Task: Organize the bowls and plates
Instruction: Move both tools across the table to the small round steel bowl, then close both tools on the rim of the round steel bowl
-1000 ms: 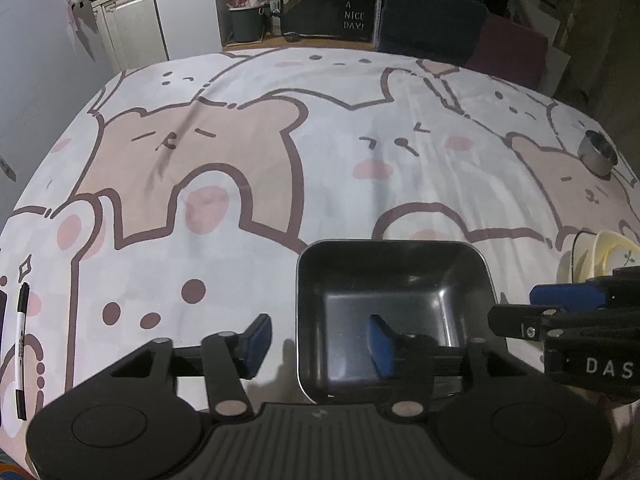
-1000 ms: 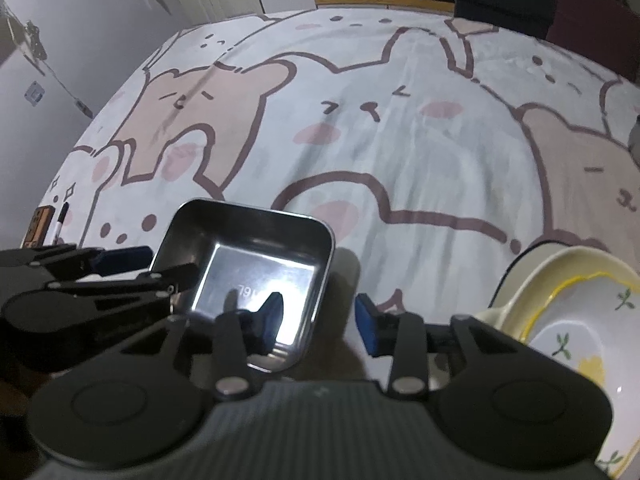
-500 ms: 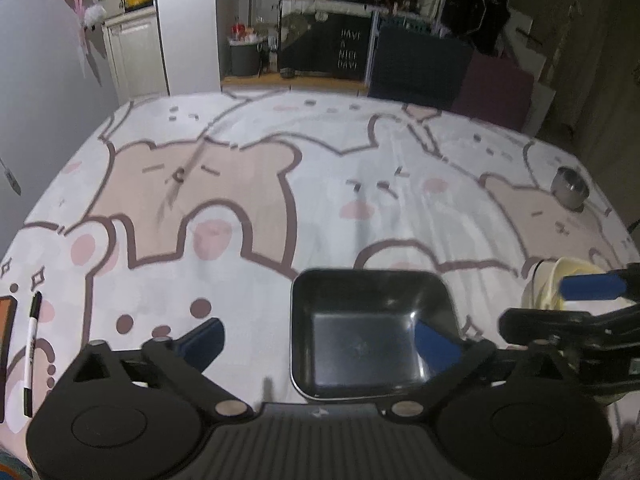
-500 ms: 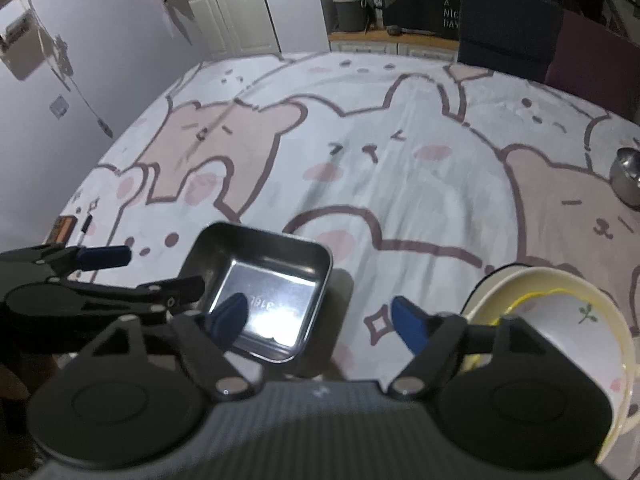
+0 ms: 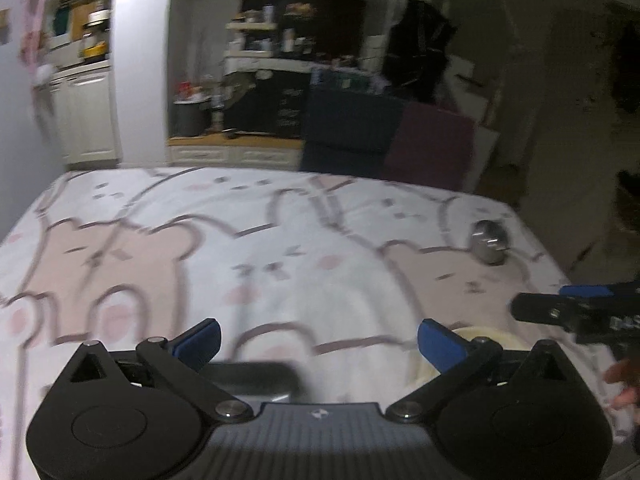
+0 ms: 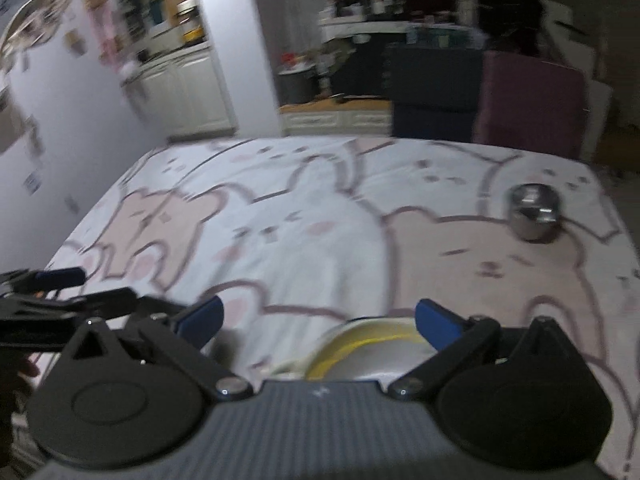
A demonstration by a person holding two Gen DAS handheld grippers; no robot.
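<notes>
On the tabletop, covered by a white cloth printed with pink and brown cartoon bears, both grippers stand above the near edge, and both views are blurred.

Left wrist view: the left gripper has its blue-padded fingers spread to full width with nothing between them. A dark metal square dish shows only as a strip just beyond the gripper body, below the left finger. A cream bowl shows as a pale rim behind the right finger. The right gripper enters from the right edge, with part of a hand below it.

Right wrist view: the right gripper has just been opening; its fingers now stand fully apart and hold nothing. Here the cream bowl, with a yellow inner band, lies directly below the gap, far more exposed than in the other view; the square dish is hidden. The left gripper enters from the left edge.

A small round steel container stands alone near the far right edge of the tabletop, well apart from the bowl. The centre and far left of the cloth are open. Beyond the far edge stand a dark blue chair back and a maroon one.

White lettering on the right gripper is cut off and blurred; no writing can be read.
</notes>
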